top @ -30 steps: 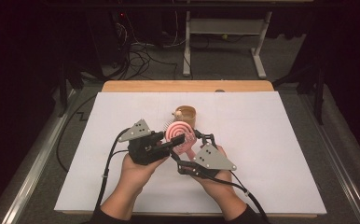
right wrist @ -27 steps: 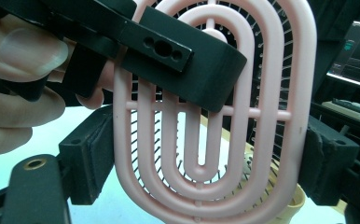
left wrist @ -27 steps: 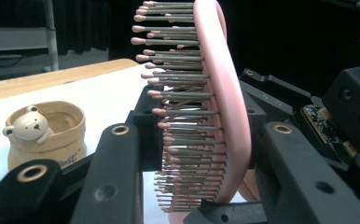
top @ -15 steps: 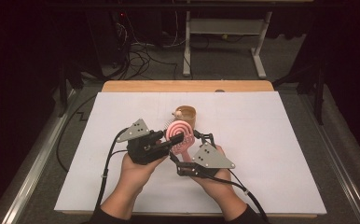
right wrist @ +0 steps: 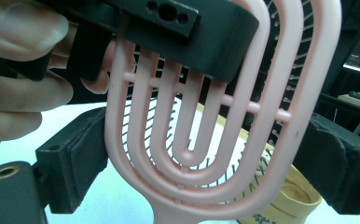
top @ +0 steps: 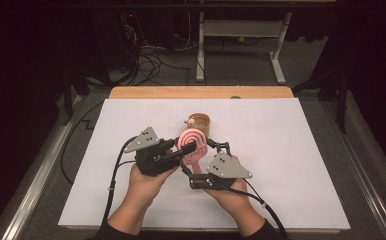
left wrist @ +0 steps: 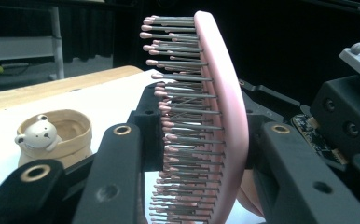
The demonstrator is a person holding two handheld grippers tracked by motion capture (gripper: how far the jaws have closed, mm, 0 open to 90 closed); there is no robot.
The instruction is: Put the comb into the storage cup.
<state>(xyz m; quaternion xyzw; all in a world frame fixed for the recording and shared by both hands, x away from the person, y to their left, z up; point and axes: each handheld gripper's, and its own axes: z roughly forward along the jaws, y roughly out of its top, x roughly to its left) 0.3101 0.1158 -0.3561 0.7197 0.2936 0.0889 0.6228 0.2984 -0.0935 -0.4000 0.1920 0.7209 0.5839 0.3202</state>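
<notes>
A pink hairbrush (top: 191, 140) with grey bristles stands upright above the white table top. My left gripper (top: 188, 147) is shut on its head: in the left gripper view one jaw presses the bristles and the other the pink back (left wrist: 225, 93). My right gripper (top: 203, 150) comes in from the right and faces the brush's ribbed back (right wrist: 176, 205). Its jaws have just been opening and stand on either side of the head without pressing it. Right behind the brush sits a tan cup with a small white bear (top: 200, 122) (left wrist: 52, 135).
A white sheet (top: 291, 150) covers the table, with a wooden strip (top: 201, 92) along its far edge. Cables trail from both grippers toward the near edge. Behind the table are dark floor, loose cables and a metal stand (top: 241, 30).
Both hands and the brush keep their place. Any widening of the right gripper's jaws is too slight to make out in the high view.
</notes>
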